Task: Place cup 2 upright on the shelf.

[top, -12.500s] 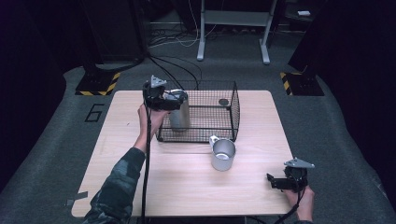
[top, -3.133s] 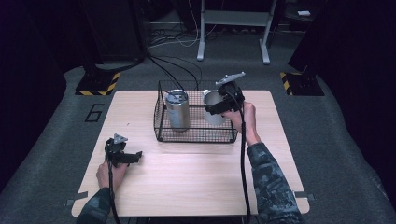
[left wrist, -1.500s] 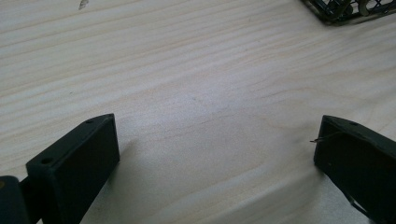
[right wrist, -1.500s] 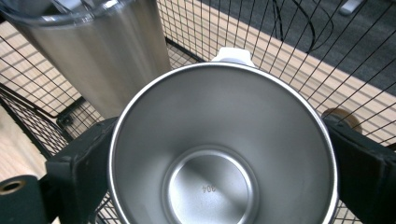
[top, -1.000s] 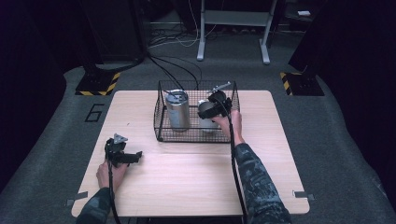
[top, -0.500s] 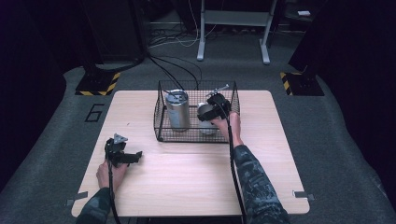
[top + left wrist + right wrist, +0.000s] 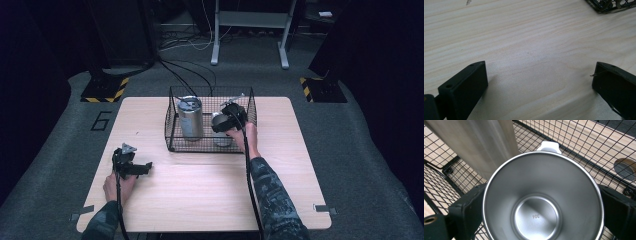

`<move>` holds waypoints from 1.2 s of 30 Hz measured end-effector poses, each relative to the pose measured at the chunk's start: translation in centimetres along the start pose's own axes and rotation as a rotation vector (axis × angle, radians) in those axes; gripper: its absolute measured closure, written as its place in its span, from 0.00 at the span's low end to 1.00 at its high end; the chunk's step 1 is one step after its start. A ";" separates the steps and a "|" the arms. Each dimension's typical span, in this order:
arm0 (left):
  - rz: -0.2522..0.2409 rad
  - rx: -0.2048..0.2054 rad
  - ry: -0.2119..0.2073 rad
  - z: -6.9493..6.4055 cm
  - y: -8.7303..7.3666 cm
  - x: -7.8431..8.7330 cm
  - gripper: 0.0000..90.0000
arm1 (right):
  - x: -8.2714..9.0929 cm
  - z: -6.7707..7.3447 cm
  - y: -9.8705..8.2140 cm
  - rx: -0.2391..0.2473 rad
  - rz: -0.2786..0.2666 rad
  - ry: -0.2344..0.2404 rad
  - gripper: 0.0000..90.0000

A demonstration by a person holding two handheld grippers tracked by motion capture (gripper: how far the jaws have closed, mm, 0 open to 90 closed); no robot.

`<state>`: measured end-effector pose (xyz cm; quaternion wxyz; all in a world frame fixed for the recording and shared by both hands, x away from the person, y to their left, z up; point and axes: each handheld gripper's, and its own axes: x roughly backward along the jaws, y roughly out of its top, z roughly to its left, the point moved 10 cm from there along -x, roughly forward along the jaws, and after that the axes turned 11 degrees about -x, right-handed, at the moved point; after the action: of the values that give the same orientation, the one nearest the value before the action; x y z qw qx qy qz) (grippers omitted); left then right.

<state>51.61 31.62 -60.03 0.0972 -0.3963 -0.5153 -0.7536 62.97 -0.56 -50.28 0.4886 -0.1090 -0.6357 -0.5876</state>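
1. Dark floor surrounds the wooden table (image 7: 200,200); bare wood lies all round the wire basket (image 7: 172,132).
2. Inside the basket stand two steel vessels: one tumbler (image 7: 190,119), one cup (image 7: 544,202).
3. Right gripper (image 7: 226,123) clamps the cup, its base hidden.
4. Left gripper (image 7: 134,169), released, rests near the table's left front edge, well apart from the basket.

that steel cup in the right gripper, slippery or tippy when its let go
Probably slippery: the steel cup has smooth polished walls, gripped only from outside by the right gripper. Likely light, being empty. It might rock on the wire basket mesh floor beside the tumbler.
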 end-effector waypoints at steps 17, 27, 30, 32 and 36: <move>0.001 0.000 0.000 0.0 0.0 0.0 0.00 | 1.4 0.5 0.2 0.014 0.022 0.001 0.00; 0.000 0.000 0.000 0.0 0.0 0.0 0.00 | 4.2 1.6 1.1 0.060 -0.030 -0.007 0.00; 0.000 0.000 0.001 0.0 0.0 0.0 0.00 | 5.3 2.1 1.2 0.082 -0.039 -0.010 0.00; 0.001 0.000 0.001 0.0 0.0 0.0 0.00 | 6.0 2.5 1.2 0.099 -0.048 -0.003 0.00; 0.001 0.000 0.001 0.0 0.0 0.0 0.00 | 7.9 3.3 0.9 0.127 -0.066 0.001 0.00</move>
<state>51.61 31.62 -60.03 0.0977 -0.3963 -0.5150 -0.7538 58.09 -0.94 -43.24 0.4754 -0.0563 -0.6746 -0.5620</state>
